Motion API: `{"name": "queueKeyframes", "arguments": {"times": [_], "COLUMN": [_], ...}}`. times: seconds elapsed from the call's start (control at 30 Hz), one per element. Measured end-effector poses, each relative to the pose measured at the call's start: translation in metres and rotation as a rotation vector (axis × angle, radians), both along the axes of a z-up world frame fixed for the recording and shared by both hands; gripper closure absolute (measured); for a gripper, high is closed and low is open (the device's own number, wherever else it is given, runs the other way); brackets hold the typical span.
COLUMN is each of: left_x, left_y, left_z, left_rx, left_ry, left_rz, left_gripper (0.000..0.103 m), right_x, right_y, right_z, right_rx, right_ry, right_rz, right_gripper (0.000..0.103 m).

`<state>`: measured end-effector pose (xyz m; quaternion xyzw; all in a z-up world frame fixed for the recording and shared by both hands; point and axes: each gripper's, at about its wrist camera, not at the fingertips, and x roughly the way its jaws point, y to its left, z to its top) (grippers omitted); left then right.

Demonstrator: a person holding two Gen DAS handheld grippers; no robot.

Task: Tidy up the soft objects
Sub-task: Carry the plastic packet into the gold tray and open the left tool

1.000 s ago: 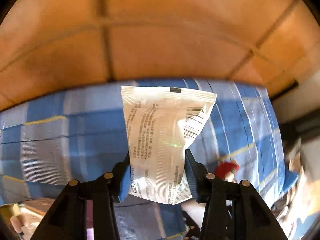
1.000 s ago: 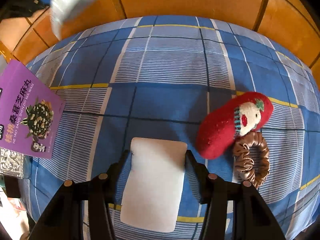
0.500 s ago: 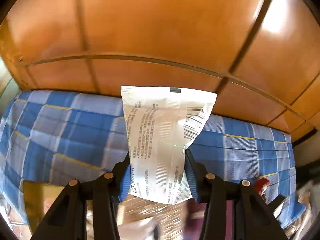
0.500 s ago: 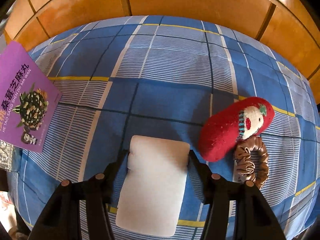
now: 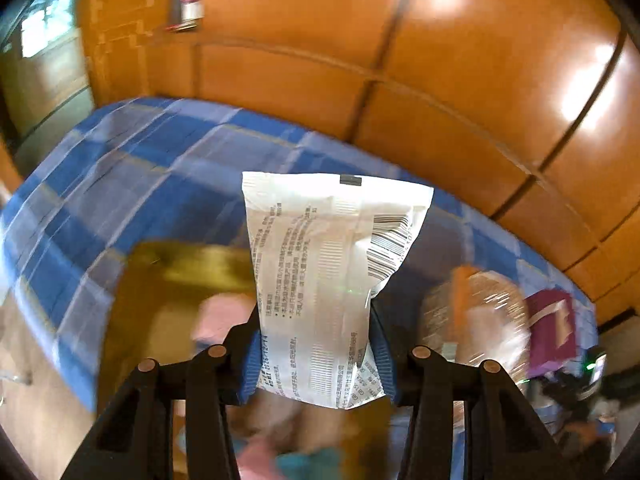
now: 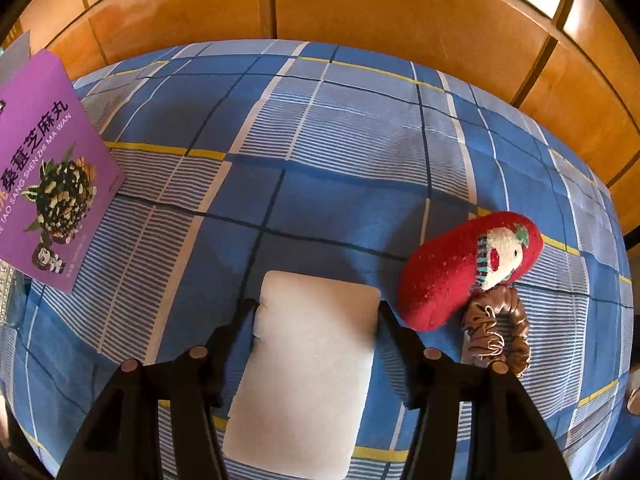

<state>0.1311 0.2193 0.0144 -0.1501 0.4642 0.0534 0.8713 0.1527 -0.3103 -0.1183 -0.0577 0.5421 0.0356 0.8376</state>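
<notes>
My left gripper point(image 5: 314, 322) is shut on a white printed packet point(image 5: 328, 272) and holds it upright in the air above the blue plaid cloth point(image 5: 120, 184). My right gripper point(image 6: 316, 314) is shut on a white foam block point(image 6: 308, 376), its fingers pressing both sides just above the plaid cloth point(image 6: 340, 152). A red plush pouch with a white face point(image 6: 460, 272) lies right of the block. A brown scrunchie point(image 6: 500, 332) touches its lower end.
A purple snack box point(image 6: 44, 176) lies at the left in the right wrist view. In the blurred left wrist view a yellow-brown open box point(image 5: 176, 292) with soft pink things sits below the packet, a clear wrapped bag point(image 5: 476, 316) to its right. Orange wooden panels point(image 6: 360, 4) stand behind.
My left gripper has swung left and down with the packet, bringing the yellow-brown box and the wrapped bag into view. My right gripper has pushed slightly forward with the foam block.
</notes>
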Motion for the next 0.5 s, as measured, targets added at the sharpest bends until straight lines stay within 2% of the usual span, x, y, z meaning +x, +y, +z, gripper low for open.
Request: {"name": "queueKeyframes", "arguments": {"times": [0.17,0.33,0.43,0.5], "left_x": [-0.042,-0.06,-0.064,-0.067], "left_y": [0.05,0.081,0.086,0.084], "left_z": [-0.031,-0.057,-0.073,-0.081], "left_rx": [0.048,0.046,0.152,0.194], "left_ry": [0.014,0.029,0.056,0.069], "left_rz": [0.09,0.156,0.156,0.135], "left_gripper": [0.055,0.054,0.054,0.054], "right_x": [-0.002,-0.002,-0.004,-0.005], "right_y": [0.004,0.006,0.006,0.009], "right_z": [0.002,0.004,0.004,0.004], "right_rx": [-0.012,-0.02,-0.023,-0.025], "right_ry": [-0.015,-0.032,-0.041,-0.046], "right_rz": [-0.002,-0.007,-0.011,-0.016], "right_gripper": [0.045,0.045,0.045,0.045]}}
